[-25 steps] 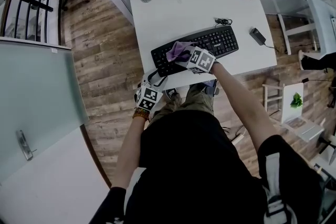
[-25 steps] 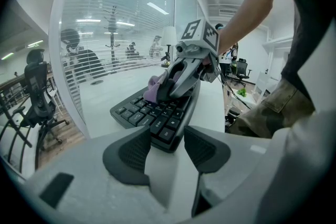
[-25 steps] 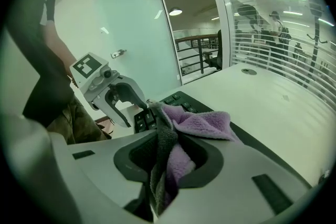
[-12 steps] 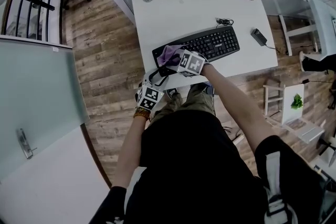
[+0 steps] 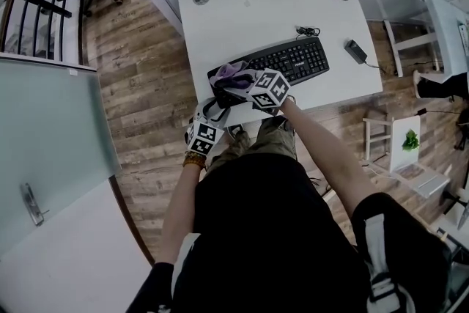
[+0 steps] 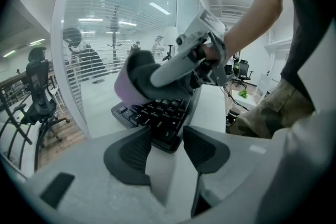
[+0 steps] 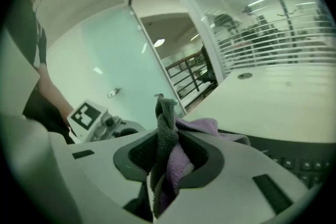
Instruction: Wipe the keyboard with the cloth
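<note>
The left gripper [image 5: 211, 112] [image 6: 167, 148] is hovering low over the near edge of the white tabletop [image 5: 264, 11], its two fingers [image 6: 128, 153] standing apart. They have just been closing a little. The near left corner of the black keyboard [image 5: 293, 59] [image 6: 157, 113] is poking in between the fingertips. Whether the pads are touching it cannot be told, and bare tabletop is showing through the gap below the corner.

Just beyond these fingers and slightly above them, the cloth [image 5: 229, 73] [image 7: 169, 134] is hanging over the keyboard's left end. It is a purple and grey towel, bunched into a wad.

The right gripper [image 5: 243, 86] [image 7: 170, 157] is clamping it. In the right gripper view its fingers are pressing together on the folds: a grey flap is sticking up past the fingertips and purple folds are spilling out to the right of them. In the left gripper view, the wad at those fingertips is looking lifted off the keys rather than pressed down on them.

To the right of the right fingers, the rest of the keyboard is lying uncovered across the tabletop.
</note>
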Demonstrator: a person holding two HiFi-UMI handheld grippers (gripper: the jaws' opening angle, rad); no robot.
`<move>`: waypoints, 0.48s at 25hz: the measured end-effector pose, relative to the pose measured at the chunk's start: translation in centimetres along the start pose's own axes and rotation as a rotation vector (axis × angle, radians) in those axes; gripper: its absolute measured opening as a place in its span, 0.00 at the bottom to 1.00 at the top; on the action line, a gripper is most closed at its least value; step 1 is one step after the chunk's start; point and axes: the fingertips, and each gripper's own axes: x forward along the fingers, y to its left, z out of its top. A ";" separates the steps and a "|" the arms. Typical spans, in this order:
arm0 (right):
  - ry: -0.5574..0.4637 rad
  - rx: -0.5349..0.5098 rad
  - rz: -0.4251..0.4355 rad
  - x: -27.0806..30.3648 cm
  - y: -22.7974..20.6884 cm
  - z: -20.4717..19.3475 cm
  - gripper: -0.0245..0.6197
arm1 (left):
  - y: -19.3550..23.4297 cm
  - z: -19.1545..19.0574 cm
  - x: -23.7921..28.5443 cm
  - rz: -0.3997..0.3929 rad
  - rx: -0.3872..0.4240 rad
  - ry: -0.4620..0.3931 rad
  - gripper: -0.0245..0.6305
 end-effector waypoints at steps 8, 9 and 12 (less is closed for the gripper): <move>-0.373 0.150 -0.344 -17.2 -7.7 2.4 0.19 | 0.0 -0.3 -0.1 0.000 0.000 -0.008 0.32; -0.386 0.155 -0.413 -19.8 -9.0 1.9 0.19 | 0.0 -0.3 -0.1 -0.002 0.001 -0.009 0.32; -0.395 0.184 -0.604 -26.7 -12.6 -0.4 0.19 | 0.0 -0.2 0.0 -0.007 0.002 -0.009 0.32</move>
